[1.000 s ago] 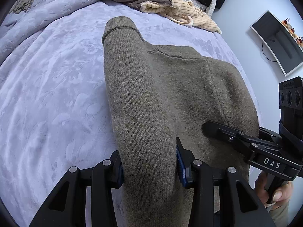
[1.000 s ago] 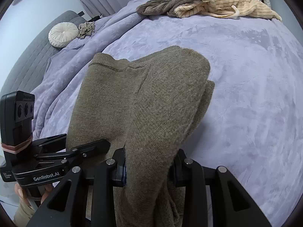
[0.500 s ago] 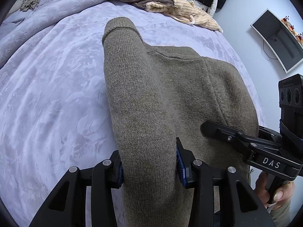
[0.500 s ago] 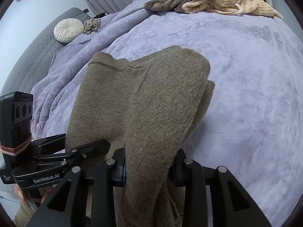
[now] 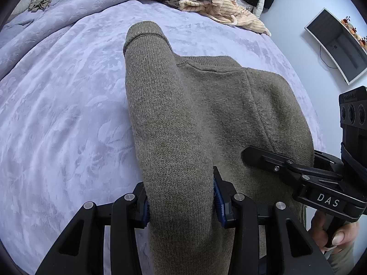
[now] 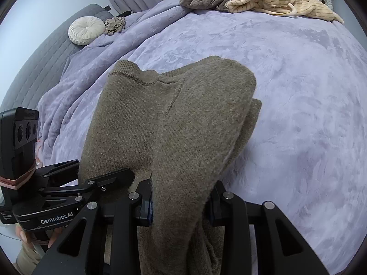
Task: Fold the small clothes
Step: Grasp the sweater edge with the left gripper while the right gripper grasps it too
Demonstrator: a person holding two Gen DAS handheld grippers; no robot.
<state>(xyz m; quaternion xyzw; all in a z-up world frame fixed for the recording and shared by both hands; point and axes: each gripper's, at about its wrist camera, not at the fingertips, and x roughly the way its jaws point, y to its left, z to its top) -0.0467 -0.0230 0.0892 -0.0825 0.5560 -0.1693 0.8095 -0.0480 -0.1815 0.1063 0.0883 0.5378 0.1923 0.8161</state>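
Note:
An olive-brown knit sweater [image 5: 206, 105] lies folded on the lilac bed cover, a sleeve laid along its left side. My left gripper [image 5: 181, 197] is shut on the near left edge of the sweater, the cloth bunched between its blue pads. My right gripper [image 6: 181, 197] is shut on the near right edge of the sweater [image 6: 174, 119]. Each gripper shows in the other's view: the right one [image 5: 298, 167] at the sweater's right, the left one [image 6: 75, 183] at its left. Both hold the near edge slightly lifted.
The lilac bed cover [image 5: 57, 114] spreads wide to the left and far side. A pile of striped cream and brown clothes [image 6: 259, 2] lies at the far edge. A round white cushion [image 6: 86, 33] rests on the grey headboard. A monitor [image 5: 337, 43] hangs on the right wall.
Both grippers have moved forward over the bed with the sweater's near edge held; the far clothes pile sits lower in view. The grip is unchanged.

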